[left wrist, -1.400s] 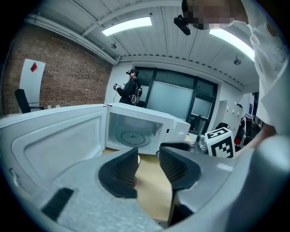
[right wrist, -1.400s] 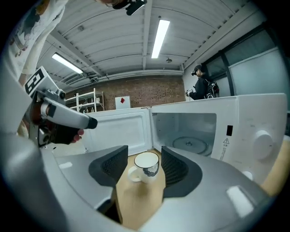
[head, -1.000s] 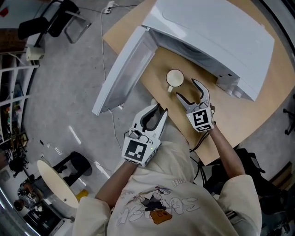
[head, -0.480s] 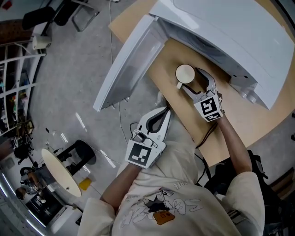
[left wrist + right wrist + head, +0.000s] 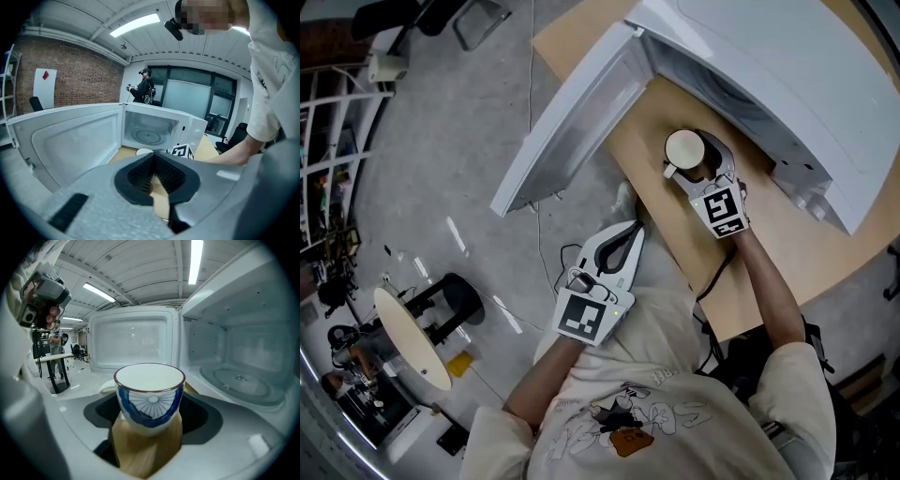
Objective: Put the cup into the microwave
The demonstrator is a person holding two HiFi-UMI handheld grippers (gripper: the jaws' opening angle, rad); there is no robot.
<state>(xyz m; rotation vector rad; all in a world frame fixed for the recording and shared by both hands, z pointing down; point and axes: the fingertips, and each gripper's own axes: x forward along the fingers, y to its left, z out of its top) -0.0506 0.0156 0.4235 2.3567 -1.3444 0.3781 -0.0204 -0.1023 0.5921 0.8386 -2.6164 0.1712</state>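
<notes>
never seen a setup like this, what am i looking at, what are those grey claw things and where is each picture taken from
No robot here: a person holds a two-jaw gripper in each hand and wears a camera on the head. The top-down picture comes from that head camera. The other two come from cameras riding on each gripper, looking along its jaws. On the wooden table stands a white microwave with its door swung open, and in front of it a blue and white cup. The right gripper has its jaws either side of the cup. They have just been opening and do not press on it, so the cup is standing, not held. The left gripper is shut and empty, beside the table.
</notes>
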